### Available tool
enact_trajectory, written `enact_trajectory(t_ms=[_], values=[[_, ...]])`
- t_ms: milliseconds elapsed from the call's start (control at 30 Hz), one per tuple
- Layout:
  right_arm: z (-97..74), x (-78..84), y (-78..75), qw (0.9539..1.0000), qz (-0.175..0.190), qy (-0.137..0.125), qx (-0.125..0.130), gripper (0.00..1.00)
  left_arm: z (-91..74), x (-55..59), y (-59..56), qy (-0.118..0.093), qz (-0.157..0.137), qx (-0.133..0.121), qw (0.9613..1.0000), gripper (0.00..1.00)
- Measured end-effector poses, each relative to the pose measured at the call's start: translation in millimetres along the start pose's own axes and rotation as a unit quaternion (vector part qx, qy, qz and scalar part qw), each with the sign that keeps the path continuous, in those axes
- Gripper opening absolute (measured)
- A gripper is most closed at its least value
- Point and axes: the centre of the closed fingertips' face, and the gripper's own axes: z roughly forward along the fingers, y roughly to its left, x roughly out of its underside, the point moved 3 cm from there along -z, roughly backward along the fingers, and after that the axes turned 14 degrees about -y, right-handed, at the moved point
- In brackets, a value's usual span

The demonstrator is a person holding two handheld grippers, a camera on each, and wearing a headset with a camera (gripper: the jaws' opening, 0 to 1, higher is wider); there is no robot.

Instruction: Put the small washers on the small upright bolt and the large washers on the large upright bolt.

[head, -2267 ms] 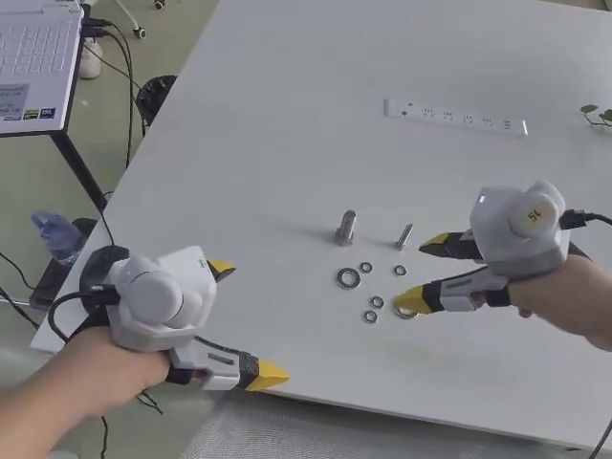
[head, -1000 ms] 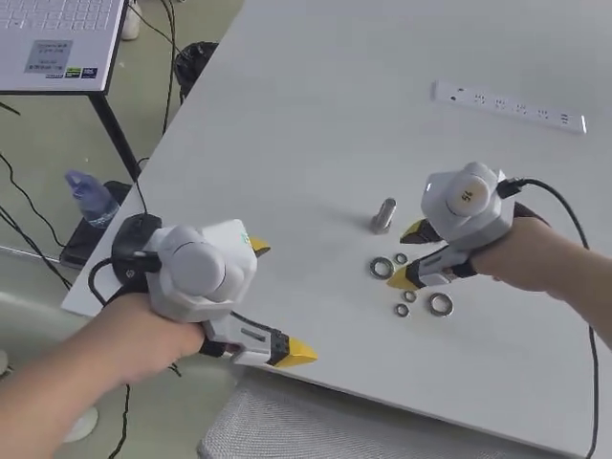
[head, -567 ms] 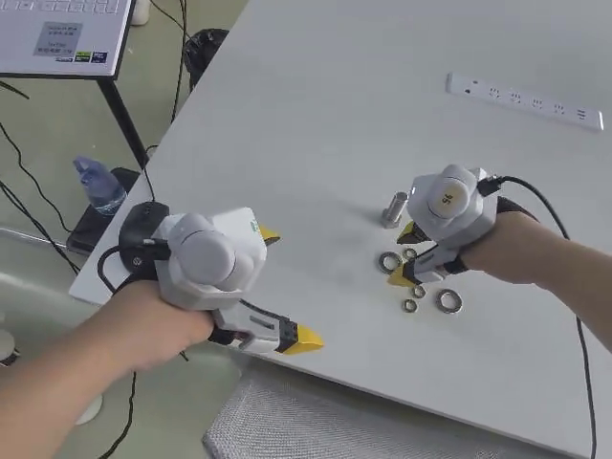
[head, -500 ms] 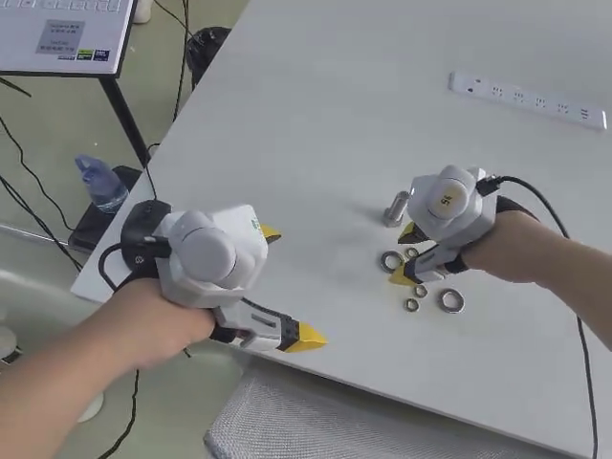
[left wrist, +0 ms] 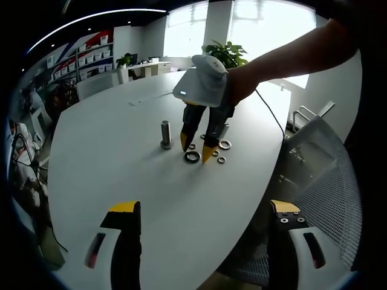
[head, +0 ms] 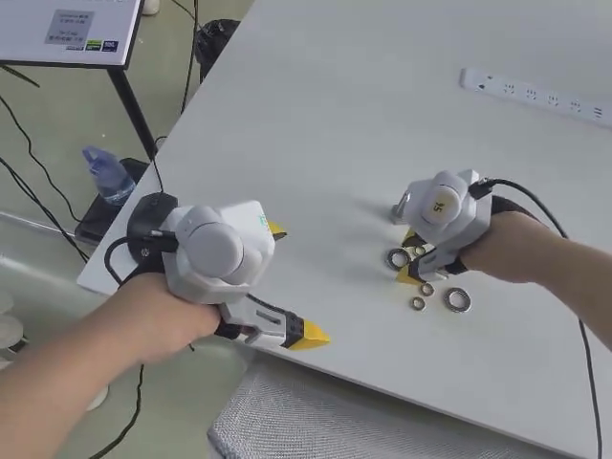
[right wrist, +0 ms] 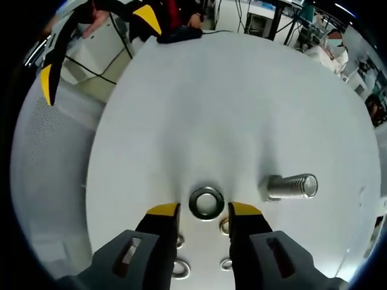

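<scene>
My right gripper (head: 409,258) is open, tips down at the table among the washers. A large washer (right wrist: 206,202) lies just ahead of the gap between its jaws, also visible beside the tips (head: 398,258). The large bolt (right wrist: 290,186) stands just beyond, half hidden by the gripper body (head: 402,205). A second large washer (head: 457,299) and small washers (head: 426,289) lie beside the hand. My left gripper (head: 292,282) hangs open and empty near the table's front edge, facing the right gripper (left wrist: 195,148) and the bolt (left wrist: 165,134).
A white power strip (head: 535,96) lies at the far side of the white table (head: 316,115). Off the table's left edge are a laptop stand (head: 72,29), a water bottle (head: 107,175) and cables. A mesh chair (head: 316,421) sits below the front edge.
My right gripper has moved left from the right-hand washer and come down with its tips beside the large washer by the bolt. The left gripper has stayed open at the front edge.
</scene>
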Motion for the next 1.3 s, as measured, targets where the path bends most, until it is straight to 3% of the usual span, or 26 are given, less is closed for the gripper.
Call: enact_trajectory(t_ms=[300, 667, 733, 900, 1033, 1300], values=[[1.8, -2.4, -0.3, 1.0000, -0.005, 0.006, 0.002, 0.29, 0.1, 3.5, -0.8, 0.004, 0.000, 0.003, 1.0000, 0.85], [3.5, -3.5, -0.2, 0.9989, -0.030, 0.035, -0.009, 0.25, -1.7, 5.5, -1.5, 0.003, -0.001, 0.002, 1.0000, 0.83], [4.5, -3.2, -3.2, 0.9990, -0.012, 0.042, -0.004, 0.24, -2.3, 5.9, -2.6, 0.002, -0.002, 0.001, 1.0000, 0.83], [6.4, -3.7, -3.4, 0.9981, -0.015, 0.060, -0.005, 0.22, -3.9, 6.3, -8.1, 0.002, -0.004, 0.000, 1.0000, 0.82], [6.2, -2.2, -6.7, 0.9989, 0.024, 0.039, 0.001, 0.21, -5.0, 4.6, -10.7, -0.001, -0.002, 0.000, 1.0000, 0.82], [3.3, 5.2, -6.2, 0.9978, 0.043, 0.050, -0.001, 0.21, -7.8, 3.6, -15.5, 0.001, 0.003, 0.001, 1.0000, 0.81]])
